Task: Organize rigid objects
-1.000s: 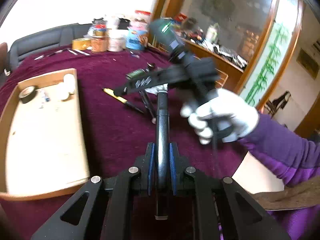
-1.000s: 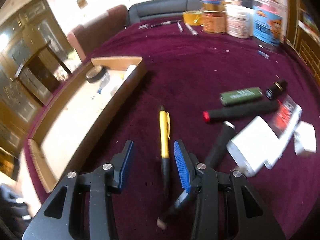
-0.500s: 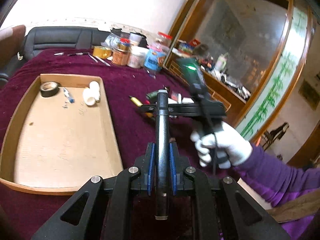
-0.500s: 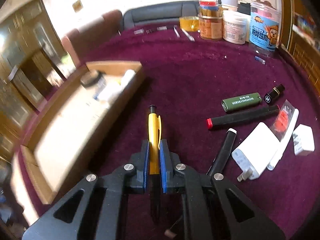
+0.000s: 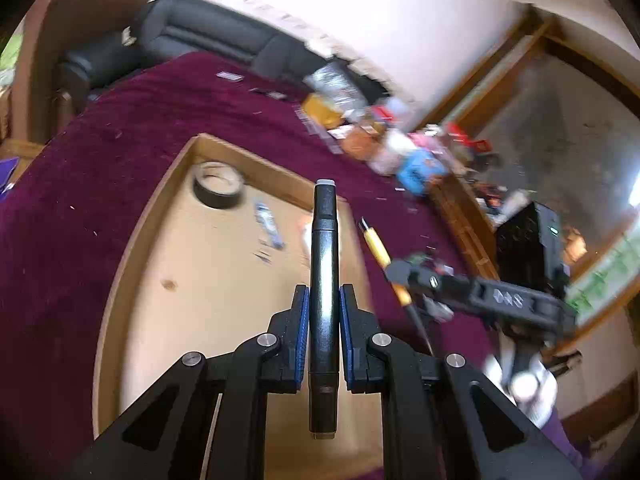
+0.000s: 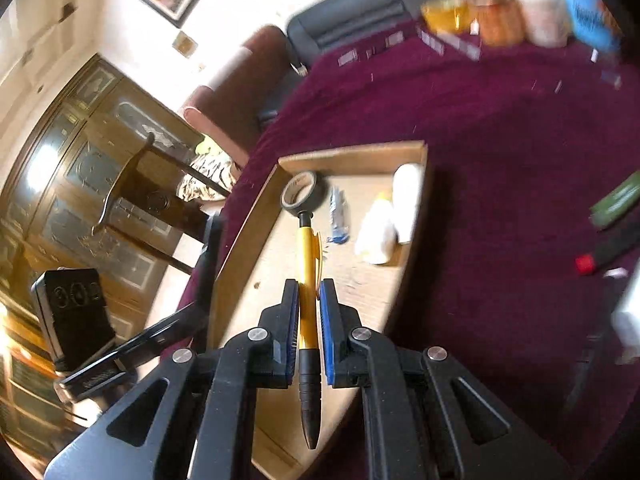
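My left gripper is shut on a black marker and holds it above the wooden tray. My right gripper is shut on a yellow and black pen and holds it above the same tray. The right gripper with its pen also shows in the left wrist view, to the right of the tray. The tray holds a roll of black tape, a small blue item and two white cylinders.
A dark red cloth covers the table. Jars and tins stand at the far edge. A green cylinder, a black marker with a red cap and a white item lie to the right of the tray.
The right gripper closed on the yellow pen, lifted it off the cloth and carried it left over the tray. The left gripper, still holding the black marker, also moved over the tray.
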{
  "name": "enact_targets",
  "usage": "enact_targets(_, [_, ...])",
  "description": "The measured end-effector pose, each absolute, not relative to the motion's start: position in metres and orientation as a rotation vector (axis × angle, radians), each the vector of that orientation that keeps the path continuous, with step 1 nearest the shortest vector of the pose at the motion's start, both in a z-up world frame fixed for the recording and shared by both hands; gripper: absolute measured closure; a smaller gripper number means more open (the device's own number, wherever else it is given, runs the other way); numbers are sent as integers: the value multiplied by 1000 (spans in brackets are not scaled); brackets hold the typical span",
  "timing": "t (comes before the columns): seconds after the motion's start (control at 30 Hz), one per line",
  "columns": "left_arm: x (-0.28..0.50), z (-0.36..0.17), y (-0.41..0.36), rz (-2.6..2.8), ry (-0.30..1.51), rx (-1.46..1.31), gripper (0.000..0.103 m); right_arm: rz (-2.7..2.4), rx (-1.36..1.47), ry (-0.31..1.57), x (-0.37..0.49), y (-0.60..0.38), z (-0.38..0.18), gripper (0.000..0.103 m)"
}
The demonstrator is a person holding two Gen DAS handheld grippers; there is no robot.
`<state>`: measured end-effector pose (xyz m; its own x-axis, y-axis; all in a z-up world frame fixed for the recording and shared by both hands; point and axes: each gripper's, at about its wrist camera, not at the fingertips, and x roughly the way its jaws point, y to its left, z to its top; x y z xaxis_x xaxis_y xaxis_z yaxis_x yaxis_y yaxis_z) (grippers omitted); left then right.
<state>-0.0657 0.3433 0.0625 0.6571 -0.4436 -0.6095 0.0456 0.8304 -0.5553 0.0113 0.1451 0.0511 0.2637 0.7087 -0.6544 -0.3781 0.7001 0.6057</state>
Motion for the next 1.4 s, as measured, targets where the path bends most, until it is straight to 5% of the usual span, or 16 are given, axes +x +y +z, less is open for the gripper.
enact_targets(0.43, [5, 19, 351, -141, 936, -569, 91, 609, 382, 1134, 67, 190, 17, 93])
enact_targets(0.47, [4, 19, 353, -141, 931, -588, 89, 608, 384, 1133, 69, 192, 18, 93])
enact_targets(0.57, [8, 12, 362, -131, 927, -672, 59, 583, 372, 1125, 72, 193, 18, 88])
enact_targets(0.7, [5, 1, 371, -90, 944, -720, 57, 566, 350, 1074, 65, 184, 29, 71])
enact_targets(1.0, [-24, 7, 354, -33, 939, -597, 53, 556, 283, 886, 11, 92, 72, 70])
enact_targets(1.2, [-45, 16, 373, -210, 823, -783, 45, 287, 97, 675, -38, -11, 97, 53])
enact_targets(1.3, [-61, 50, 354, -208, 749, -676, 45, 148, 53, 553, -59, -51, 110, 19])
enact_targets(1.4, [-74, 88, 305, -246, 697, -522, 37, 53, 123, 500, -54, -93, 109, 14])
